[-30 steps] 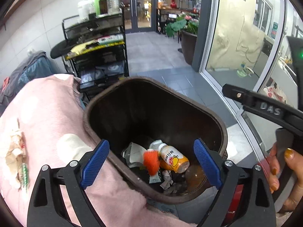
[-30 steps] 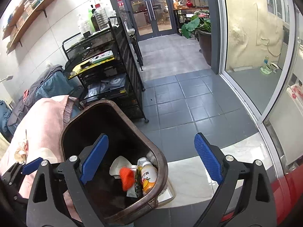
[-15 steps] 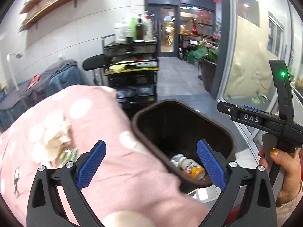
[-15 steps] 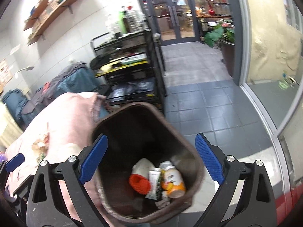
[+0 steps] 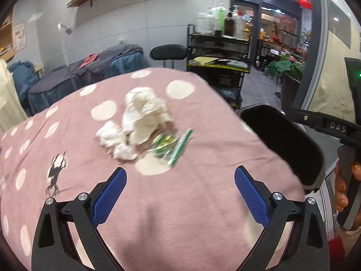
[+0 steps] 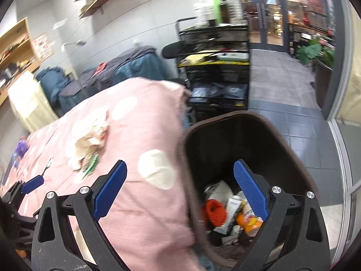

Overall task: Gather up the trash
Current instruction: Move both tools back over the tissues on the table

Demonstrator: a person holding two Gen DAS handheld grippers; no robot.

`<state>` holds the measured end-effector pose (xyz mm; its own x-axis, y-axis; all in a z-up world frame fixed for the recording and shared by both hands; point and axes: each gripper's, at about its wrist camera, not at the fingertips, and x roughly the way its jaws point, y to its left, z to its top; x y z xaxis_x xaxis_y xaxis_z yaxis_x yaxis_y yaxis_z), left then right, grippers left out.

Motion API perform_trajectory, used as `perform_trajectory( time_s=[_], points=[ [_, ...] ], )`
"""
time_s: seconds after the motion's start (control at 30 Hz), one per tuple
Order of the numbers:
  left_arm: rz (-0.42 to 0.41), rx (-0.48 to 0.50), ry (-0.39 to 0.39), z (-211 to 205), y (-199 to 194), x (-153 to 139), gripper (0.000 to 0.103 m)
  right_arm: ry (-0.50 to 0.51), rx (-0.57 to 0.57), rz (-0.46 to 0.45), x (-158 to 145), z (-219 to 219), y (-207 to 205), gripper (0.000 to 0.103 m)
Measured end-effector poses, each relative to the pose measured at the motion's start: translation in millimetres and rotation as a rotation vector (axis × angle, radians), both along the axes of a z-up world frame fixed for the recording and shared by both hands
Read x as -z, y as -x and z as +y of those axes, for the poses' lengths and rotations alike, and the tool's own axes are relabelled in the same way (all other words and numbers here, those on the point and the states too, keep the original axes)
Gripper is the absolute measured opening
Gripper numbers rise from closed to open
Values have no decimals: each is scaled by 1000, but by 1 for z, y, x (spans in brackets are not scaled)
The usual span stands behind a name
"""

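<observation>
Crumpled white tissues (image 5: 140, 122) and a green wrapper (image 5: 173, 145) lie on a pink dotted cover (image 5: 203, 180); the same tissues (image 6: 90, 135) show at the left of the right wrist view. My left gripper (image 5: 179, 194) hangs open just short of that trash, nothing between its blue pads (image 5: 110, 192). My right gripper (image 6: 179, 192) is open and empty, straddling the cover's edge and the rim of a brown bin (image 6: 282, 140). An orange bottle (image 6: 248, 221), a red piece and papers lie in the bin. The bin (image 5: 282, 144) sits to the right of the cover.
A black wire cart (image 5: 221, 54) with bottles stands behind the cover, beside a black stool (image 5: 168, 53). Blue and grey covered furniture (image 5: 108, 65) lines the wall. A glass wall (image 6: 343, 103) and grey tiled floor (image 6: 282, 94) lie right. A hand (image 5: 345, 187) holds the right gripper's handle.
Both views have swung left from the bin toward the pink cover. The tissues and wrapper now sit centred ahead of my left gripper. Both grippers stay open.
</observation>
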<state>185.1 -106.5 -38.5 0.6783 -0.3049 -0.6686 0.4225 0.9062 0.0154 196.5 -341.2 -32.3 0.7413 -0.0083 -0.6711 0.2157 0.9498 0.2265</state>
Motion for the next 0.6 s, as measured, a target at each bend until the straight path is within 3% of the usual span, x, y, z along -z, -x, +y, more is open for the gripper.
perform_trajectory(
  time_s=[0.3, 0.6],
  points=[
    [26, -159, -27, 73, -23, 5, 95, 9, -186, 62, 0, 74, -58, 94],
    [44, -205, -40, 104, -52, 8, 95, 11, -305, 145, 3, 141, -126, 94]
  ],
)
